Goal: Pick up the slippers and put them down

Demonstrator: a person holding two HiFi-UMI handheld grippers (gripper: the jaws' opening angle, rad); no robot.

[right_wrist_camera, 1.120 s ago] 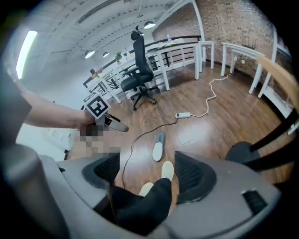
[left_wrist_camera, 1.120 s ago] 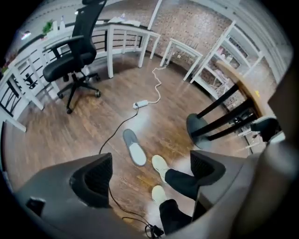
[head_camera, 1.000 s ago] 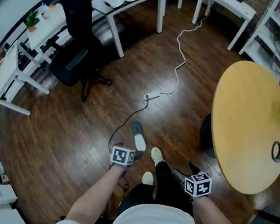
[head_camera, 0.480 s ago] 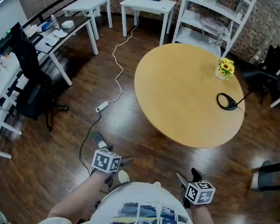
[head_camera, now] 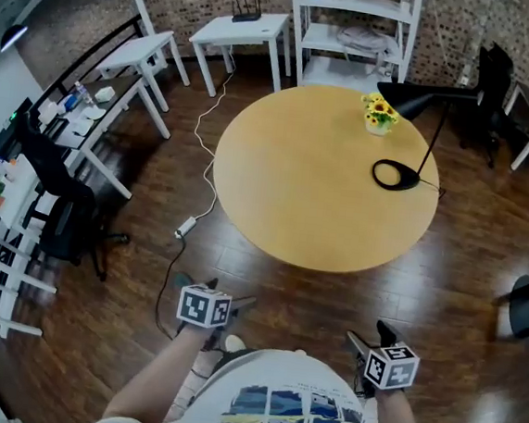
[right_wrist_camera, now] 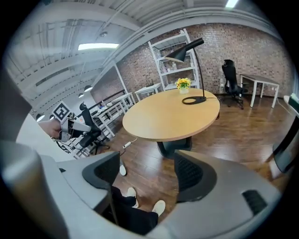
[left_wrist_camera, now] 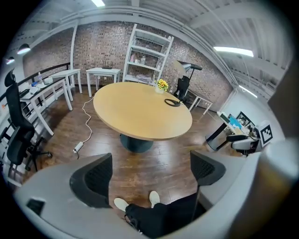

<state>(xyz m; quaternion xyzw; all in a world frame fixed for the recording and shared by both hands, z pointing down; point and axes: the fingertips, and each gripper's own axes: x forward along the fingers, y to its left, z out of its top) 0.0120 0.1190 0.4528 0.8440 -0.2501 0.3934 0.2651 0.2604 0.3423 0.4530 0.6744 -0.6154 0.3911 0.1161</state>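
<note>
One grey and white slipper lies on the dark wood floor, just left of my right gripper's left jaw in the right gripper view. In the head view the left gripper's cube covers that spot. My left gripper hangs low at the bottom left, its jaws apart with only floor and the person's white shoes between them. My right gripper hangs at the bottom right, also open and empty. Neither gripper touches the slipper.
A round wooden table on a dark pedestal stands ahead, bearing a black desk lamp and a flower pot. A white cable and power strip cross the floor at left. A black office chair, white desks and shelves line the walls.
The head view has swung from the floor and left desk round to the table. Both grippers stay low at the bottom, jaws unchanged. The slipper before the left gripper has slid out of sight.
</note>
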